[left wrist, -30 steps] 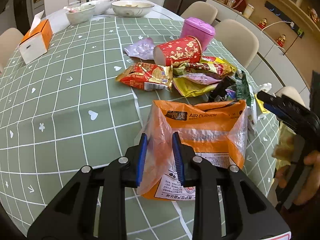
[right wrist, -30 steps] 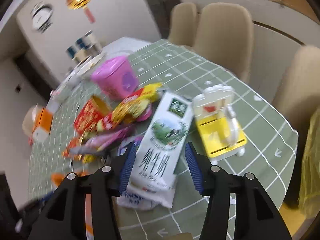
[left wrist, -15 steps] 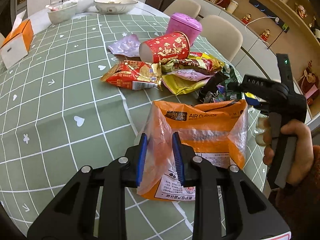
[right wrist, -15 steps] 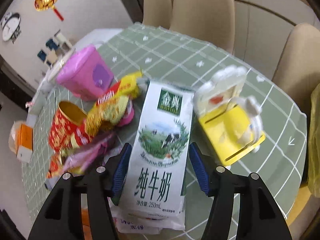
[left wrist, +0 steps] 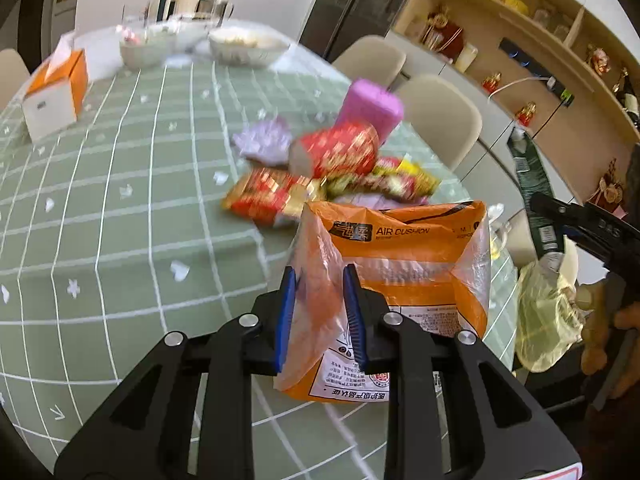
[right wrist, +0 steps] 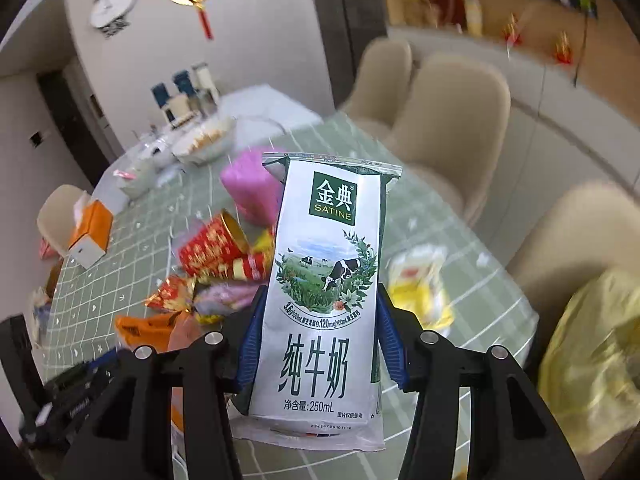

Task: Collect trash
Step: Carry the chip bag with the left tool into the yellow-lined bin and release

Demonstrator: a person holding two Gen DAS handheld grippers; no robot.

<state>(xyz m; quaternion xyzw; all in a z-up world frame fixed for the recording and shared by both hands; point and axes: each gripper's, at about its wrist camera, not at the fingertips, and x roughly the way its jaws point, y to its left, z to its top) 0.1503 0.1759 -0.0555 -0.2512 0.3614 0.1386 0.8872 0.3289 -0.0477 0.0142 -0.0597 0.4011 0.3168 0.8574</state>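
The right tool (right wrist: pixel 320 344) grips a flattened milk carton (right wrist: pixel 326 280) upright, while the left tool (left wrist: pixel 318 312) pinches the orange bag (left wrist: pixel 400 272), wrappers (left wrist: pixel 332 184) at its 12 o'clock on the worktop (left wrist: pixel 120 208).

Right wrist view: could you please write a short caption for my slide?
Right gripper clamps a flattened milk carton above the green checked table.

milk carton (right wrist: pixel 324 300) lifted off table | right claw (right wrist: pixel 320 344) raised (now clamping it)
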